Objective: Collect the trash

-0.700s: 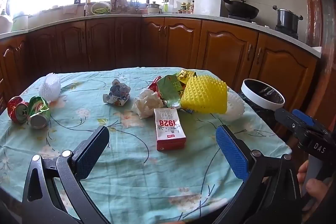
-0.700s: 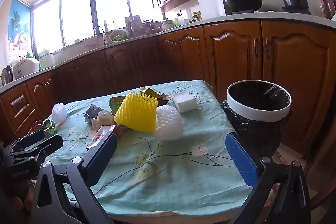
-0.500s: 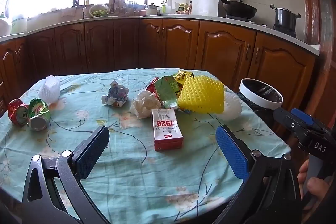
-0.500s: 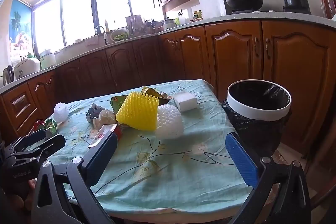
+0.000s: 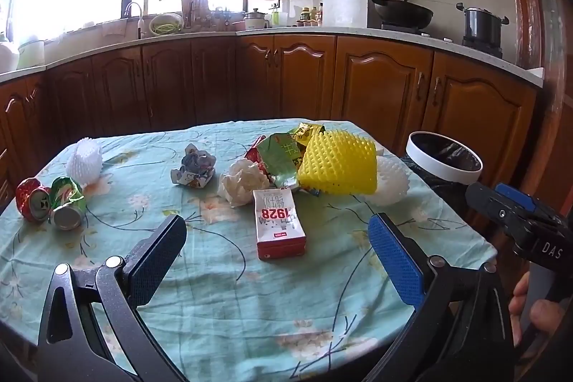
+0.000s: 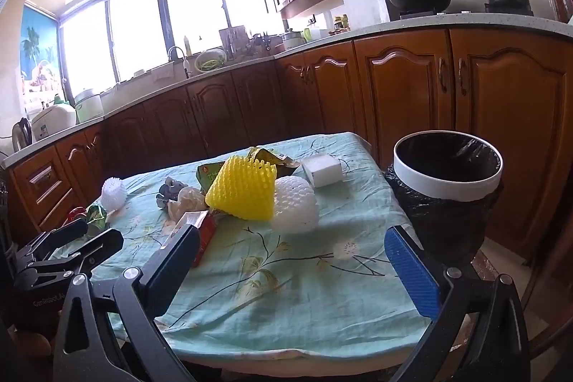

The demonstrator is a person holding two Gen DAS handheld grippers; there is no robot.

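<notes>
1. Our left gripper (image 5: 275,249) hovers low over the near edge of the table (image 5: 229,296), its blue-padded jaws spread wide with nothing between them.
2. Our right gripper (image 6: 292,256) hangs over the table's right near corner, jaws equally wide apart and holding nothing.
3. From the left wrist view, a red-and-white carton marked 1928 (image 5: 279,222) lies flat at 12 o'clock, just beyond the left fingertips.
4. Behind the carton sits a crumpled white tissue (image 5: 241,183), touching a green snack wrapper (image 5: 283,160) at its 2 o'clock.
5. A yellow spiky foam sleeve (image 5: 338,163) leans on the wrapper's right side, and a white foam net (image 5: 388,181) lies against it at 3 o'clock.
6. A crumpled printed paper (image 5: 195,165) rests alone at 11 o'clock from the carton.
7. At the table's far left, 9 o'clock, we see a crushed red can (image 5: 32,199) touching a crushed green can (image 5: 68,203), with a second white foam net (image 5: 84,160) just behind them.
8. In the right wrist view a small white box (image 6: 322,170) sits beyond the foam pile, toward 1 o'clock.
9. The trash bin (image 6: 447,185), white-rimmed with a black liner, stands off the table's right edge at 2 o'clock from the right gripper.
</notes>
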